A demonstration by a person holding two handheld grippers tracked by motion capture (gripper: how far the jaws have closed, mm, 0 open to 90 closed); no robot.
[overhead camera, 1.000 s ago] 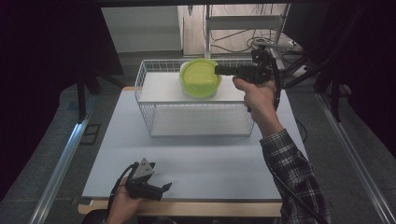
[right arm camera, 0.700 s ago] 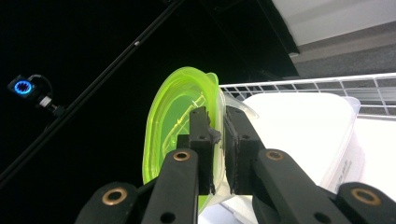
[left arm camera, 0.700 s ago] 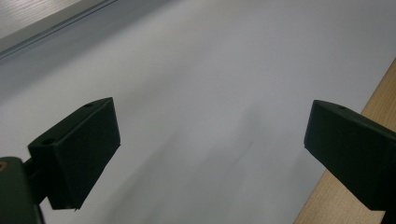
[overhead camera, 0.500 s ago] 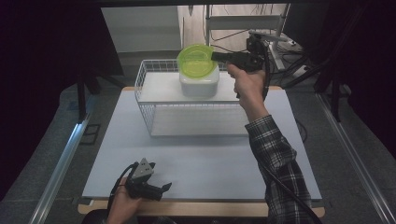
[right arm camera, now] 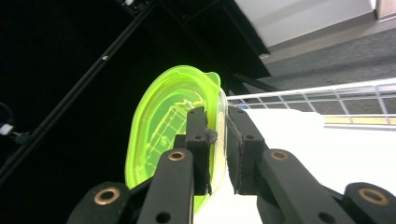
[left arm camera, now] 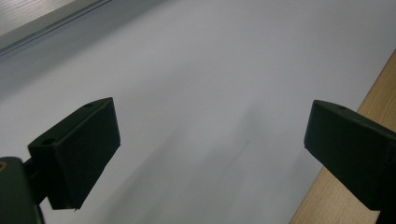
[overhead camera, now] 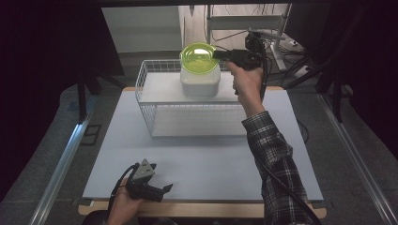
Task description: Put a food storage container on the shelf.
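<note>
A translucent green lid [overhead camera: 198,57] hangs over the far top edge of a white container [overhead camera: 200,82] that stands in the white wire basket [overhead camera: 187,117]. My right gripper [overhead camera: 217,54] reaches in from the right and is shut on the lid's rim. In the right gripper view the lid [right arm camera: 163,121] has its rim between the two pads of that gripper [right arm camera: 219,116]. Those jaws have just been opening slightly, with the rim still between them. My left gripper [overhead camera: 162,191] rests low at the table's near edge. The left gripper view shows it [left arm camera: 210,140] open over the bare mat, holding nothing.
The basket sits at the far middle of a pale mat [overhead camera: 211,159] on a wooden table [overhead camera: 206,209]. Beyond the table's far edge stand a metal rack [overhead camera: 244,23] and several cables. Dark floor and rails flank both sides.
The right gripper has carried the green lid away from me, up the picture. The white container below it has come into sight. The left gripper has stayed put.
</note>
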